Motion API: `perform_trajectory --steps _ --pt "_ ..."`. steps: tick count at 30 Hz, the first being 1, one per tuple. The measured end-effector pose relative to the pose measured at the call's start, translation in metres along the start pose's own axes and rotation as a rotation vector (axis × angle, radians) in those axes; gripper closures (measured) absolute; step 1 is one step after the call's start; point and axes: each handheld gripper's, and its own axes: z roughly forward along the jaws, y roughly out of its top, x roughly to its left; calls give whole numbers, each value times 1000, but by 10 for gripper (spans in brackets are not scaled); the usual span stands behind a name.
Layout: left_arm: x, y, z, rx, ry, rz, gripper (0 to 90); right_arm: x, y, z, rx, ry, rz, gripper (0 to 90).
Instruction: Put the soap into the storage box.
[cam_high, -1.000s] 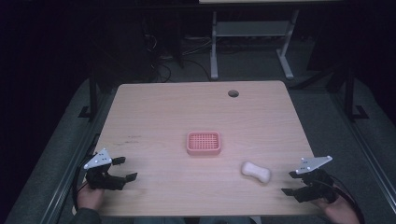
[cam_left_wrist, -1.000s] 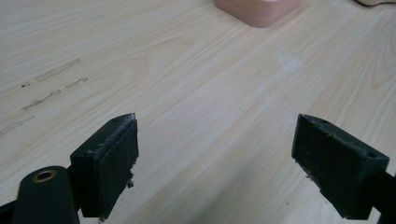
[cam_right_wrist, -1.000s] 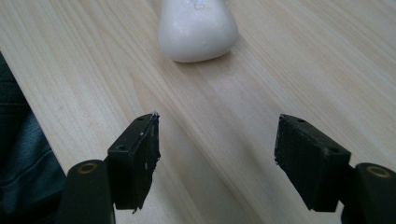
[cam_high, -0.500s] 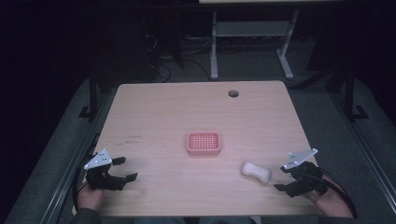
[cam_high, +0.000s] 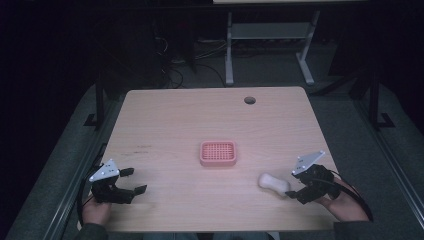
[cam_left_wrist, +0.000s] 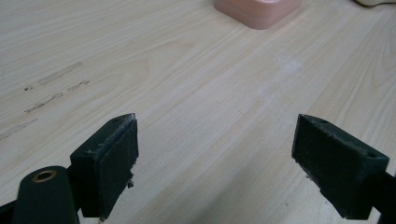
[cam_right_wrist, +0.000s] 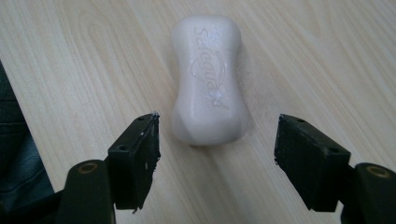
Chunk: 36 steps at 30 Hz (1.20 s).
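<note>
A white bar of soap (cam_high: 273, 183) (cam_right_wrist: 208, 105) lies flat on the wooden table at the front right. My right gripper (cam_high: 296, 189) (cam_right_wrist: 217, 158) is open just right of it, its jaws either side of the soap's near end without touching. A pink soap dish (cam_high: 218, 153) (cam_left_wrist: 257, 10) sits in the middle of the table. At the front left, my left gripper (cam_high: 131, 181) (cam_left_wrist: 215, 161) is open with only bare wood between its jaws.
The table (cam_high: 170, 120) has a round cable hole (cam_high: 249, 100) near its far edge and faint dark scuffs (cam_left_wrist: 51, 93) at the left. A white desk frame (cam_high: 265, 35) stands on the floor beyond. The table's front edge lies close behind both hands.
My right gripper has moved left toward the soap and now brackets its near end. The left gripper, dish and soap have stayed put.
</note>
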Motion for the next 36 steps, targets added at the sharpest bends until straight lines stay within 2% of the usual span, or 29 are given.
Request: perform_trajectory --steps 21,29,35,36 --pt "0 0 0 4 -2 2 139 -2 32 15 48 17 -59 300" --pt "0 0 0 4 -4 3 139 1 42 31 82 38 -78 302" --pt "0 0 0 5 -4 3 139 2 44 40 105 49 -75 308" --pt "1 0 0 10 -3 4 139 2 45 44 125 46 -74 312"
